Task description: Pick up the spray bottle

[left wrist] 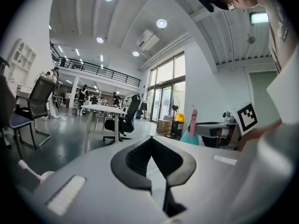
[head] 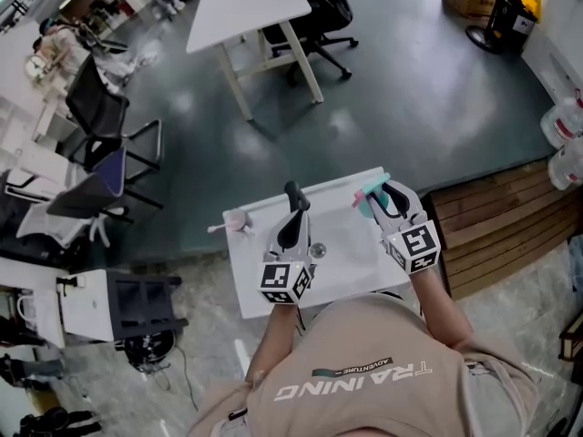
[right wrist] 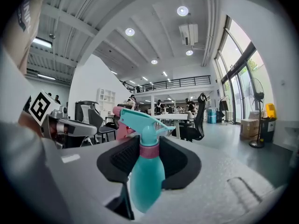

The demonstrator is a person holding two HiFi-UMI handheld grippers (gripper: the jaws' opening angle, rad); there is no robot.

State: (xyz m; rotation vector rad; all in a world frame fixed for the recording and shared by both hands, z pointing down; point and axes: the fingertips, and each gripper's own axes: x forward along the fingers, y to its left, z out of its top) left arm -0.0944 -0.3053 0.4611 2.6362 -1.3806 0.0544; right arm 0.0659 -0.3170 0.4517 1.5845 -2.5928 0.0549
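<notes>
The spray bottle (right wrist: 147,171) is teal with a pink collar and a teal spray head, and it stands upright between the black pads of my right gripper (right wrist: 148,148), which is shut on its neck and shoulder. From the head view, the bottle (head: 369,196) sits at the far right part of the small white table (head: 351,244), inside the right gripper (head: 383,197). I cannot tell whether its base rests on the table. My left gripper (head: 293,198) is over the table's middle, shut and empty, its tips meeting in the left gripper view (left wrist: 152,141).
A small white and pink item (head: 235,221) lies at the table's far left corner, and a small round metal piece (head: 318,250) sits beside the left gripper. A wooden platform (head: 501,226) lies to the right. Office chairs (head: 100,167) stand at the left and a white desk (head: 250,7) beyond.
</notes>
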